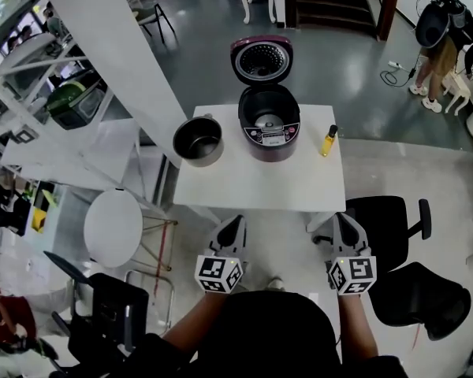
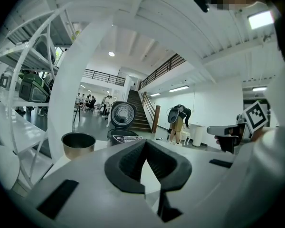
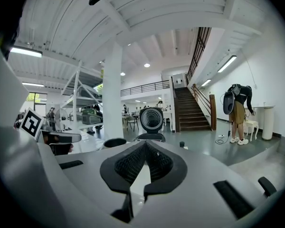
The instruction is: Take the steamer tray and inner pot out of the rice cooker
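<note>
A dark maroon rice cooker (image 1: 268, 121) stands on the white table (image 1: 260, 183) with its lid (image 1: 262, 59) tipped open behind it; its well looks bare. The metal inner pot (image 1: 198, 141) sits on the table to the cooker's left, also seen as the pot (image 2: 78, 144) in the left gripper view. No steamer tray shows in any view. My left gripper (image 1: 234, 225) and right gripper (image 1: 343, 220) hover just off the table's near edge, both shut with nothing between the jaws. In the right gripper view the cooker (image 3: 151, 136) lies straight ahead.
A small yellow bottle (image 1: 329, 141) stands at the cooker's right. White shelving (image 1: 55, 101) and a slanted white beam (image 1: 118, 61) are at the left, a round white stool (image 1: 113, 228) below. A black office chair (image 1: 394, 227) sits at the right. A person (image 1: 445, 38) bends far back right.
</note>
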`<state>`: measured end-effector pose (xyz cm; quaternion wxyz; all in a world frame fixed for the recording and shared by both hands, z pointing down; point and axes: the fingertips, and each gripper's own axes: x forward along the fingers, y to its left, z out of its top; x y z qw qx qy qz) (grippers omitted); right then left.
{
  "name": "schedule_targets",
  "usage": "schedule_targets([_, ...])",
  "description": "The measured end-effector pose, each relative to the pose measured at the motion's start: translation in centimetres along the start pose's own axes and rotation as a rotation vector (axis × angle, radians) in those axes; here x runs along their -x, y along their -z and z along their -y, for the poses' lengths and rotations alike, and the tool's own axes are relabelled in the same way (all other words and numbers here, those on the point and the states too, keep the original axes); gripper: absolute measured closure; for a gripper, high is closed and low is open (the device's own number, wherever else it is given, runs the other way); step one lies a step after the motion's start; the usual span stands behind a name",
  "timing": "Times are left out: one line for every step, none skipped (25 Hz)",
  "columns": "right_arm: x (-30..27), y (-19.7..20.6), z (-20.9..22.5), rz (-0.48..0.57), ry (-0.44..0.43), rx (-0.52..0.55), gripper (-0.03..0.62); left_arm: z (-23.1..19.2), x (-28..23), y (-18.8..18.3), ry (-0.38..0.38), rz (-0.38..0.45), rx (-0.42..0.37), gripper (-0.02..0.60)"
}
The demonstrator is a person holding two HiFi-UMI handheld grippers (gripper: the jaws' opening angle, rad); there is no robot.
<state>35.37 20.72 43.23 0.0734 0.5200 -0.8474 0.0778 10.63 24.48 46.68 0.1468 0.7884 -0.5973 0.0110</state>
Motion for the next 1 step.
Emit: schedule_targets([0.19, -0.02, 0.12, 0.002, 0.003, -0.003, 0.594, 0.28, 0.11, 0.16, 0.003, -0.004, 0.007, 0.577])
